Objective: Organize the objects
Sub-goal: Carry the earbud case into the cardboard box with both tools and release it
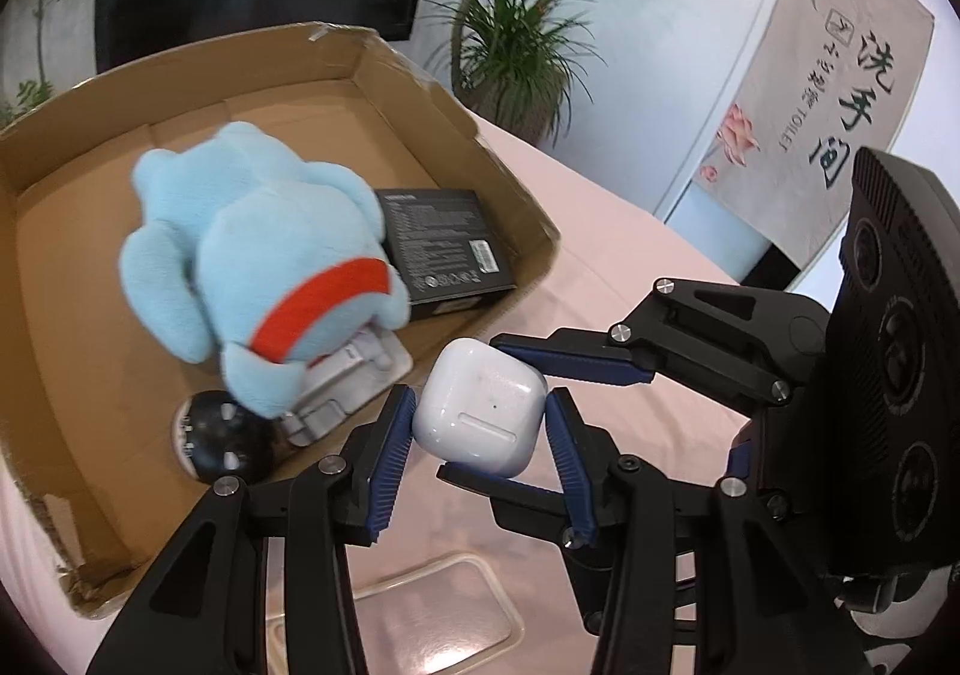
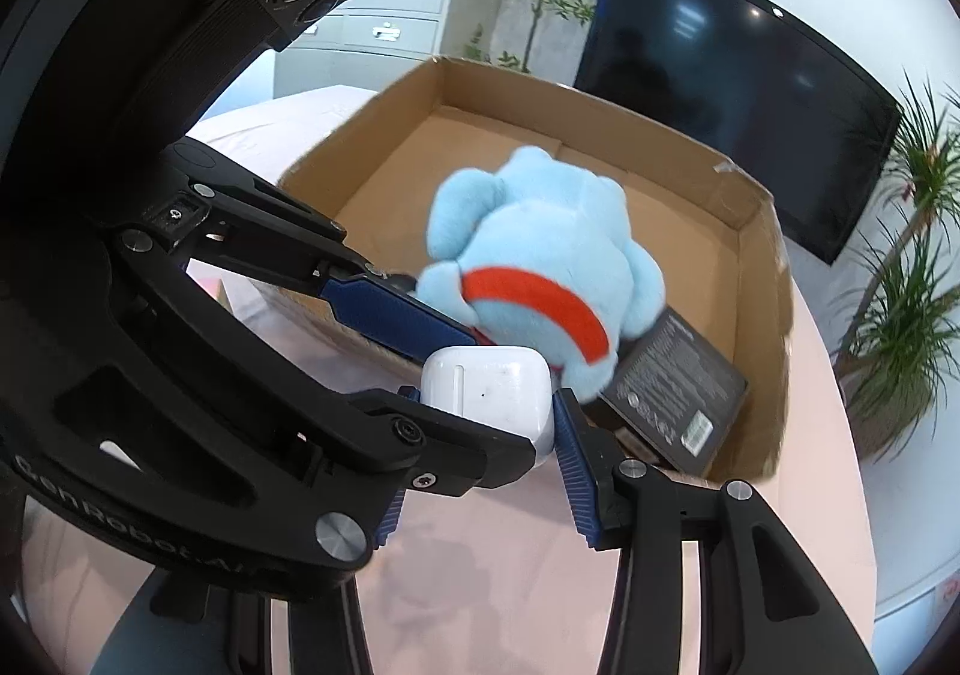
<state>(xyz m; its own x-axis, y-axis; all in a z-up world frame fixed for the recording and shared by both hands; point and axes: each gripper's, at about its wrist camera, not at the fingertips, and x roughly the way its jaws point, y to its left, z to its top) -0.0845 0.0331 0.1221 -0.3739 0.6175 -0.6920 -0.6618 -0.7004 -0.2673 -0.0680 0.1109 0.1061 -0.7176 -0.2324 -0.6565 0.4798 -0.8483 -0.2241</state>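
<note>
A glossy white earbud case (image 1: 477, 406), lid shut, sits pinched between both pairs of jaws just short of the cardboard box (image 1: 420, 93), where a blue plush toy (image 1: 258, 255) lies beyond them against a black carton (image 1: 447, 249).

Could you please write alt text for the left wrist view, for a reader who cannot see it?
Both grippers, the left gripper and the right gripper, pinch one white earbud case beside an open cardboard box. The box holds a blue plush toy, a black carton and a dark ball.
</note>
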